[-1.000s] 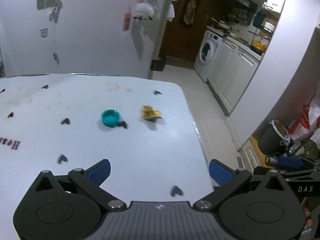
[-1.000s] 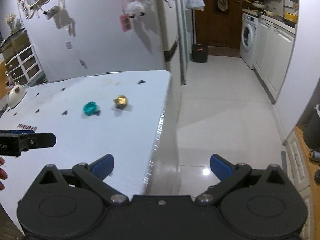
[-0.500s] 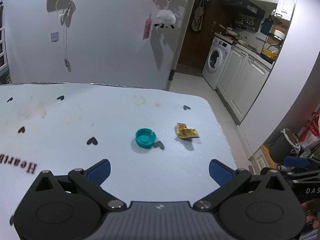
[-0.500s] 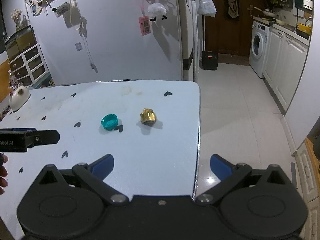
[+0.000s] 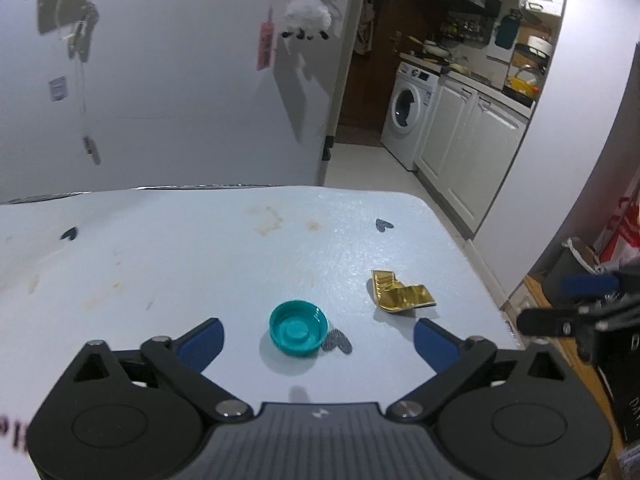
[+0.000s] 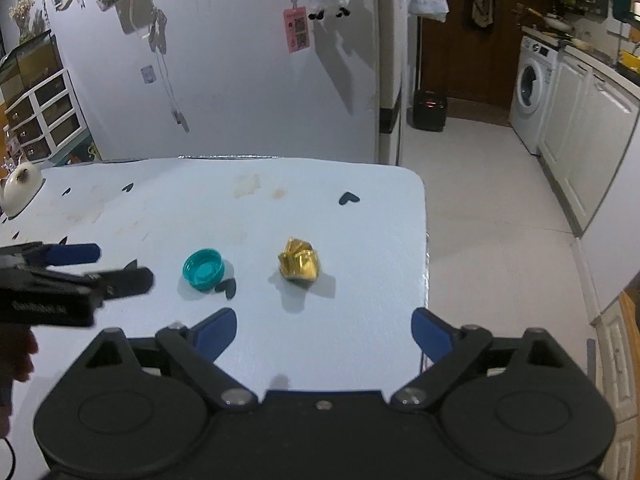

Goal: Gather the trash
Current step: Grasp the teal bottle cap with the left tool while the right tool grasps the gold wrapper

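Note:
A teal bottle cap (image 5: 298, 334) lies open side up on the white heart-print table (image 5: 200, 260). A crumpled gold wrapper (image 5: 402, 294) lies to its right. My left gripper (image 5: 318, 338) hovers low over the cap, which sits in the gap between the blue pads, untouched. Its jaws are closing but still wide. My right gripper (image 6: 322, 324) points at the gold wrapper (image 6: 300, 264), just ahead of its gap. Its jaws are closing too, with nothing between them. In the right wrist view the cap (image 6: 203, 265) is beside the left gripper (image 6: 108, 268). The right gripper (image 5: 576, 300) shows at the left view's edge.
The table's rounded right edge (image 6: 424, 240) drops to a tiled floor. A pale wall with hanging ornaments stands behind the table. A small cat-shaped figure (image 6: 20, 184) sits at the far left. A washing machine (image 6: 532, 84) and white cabinets are further back, and a dark bin (image 5: 568, 272) stands at the right.
Both grippers have swung over the table and come closer to the cap and the wrapper, which now look larger and nearer. Both pairs of jaws stand slightly narrower.

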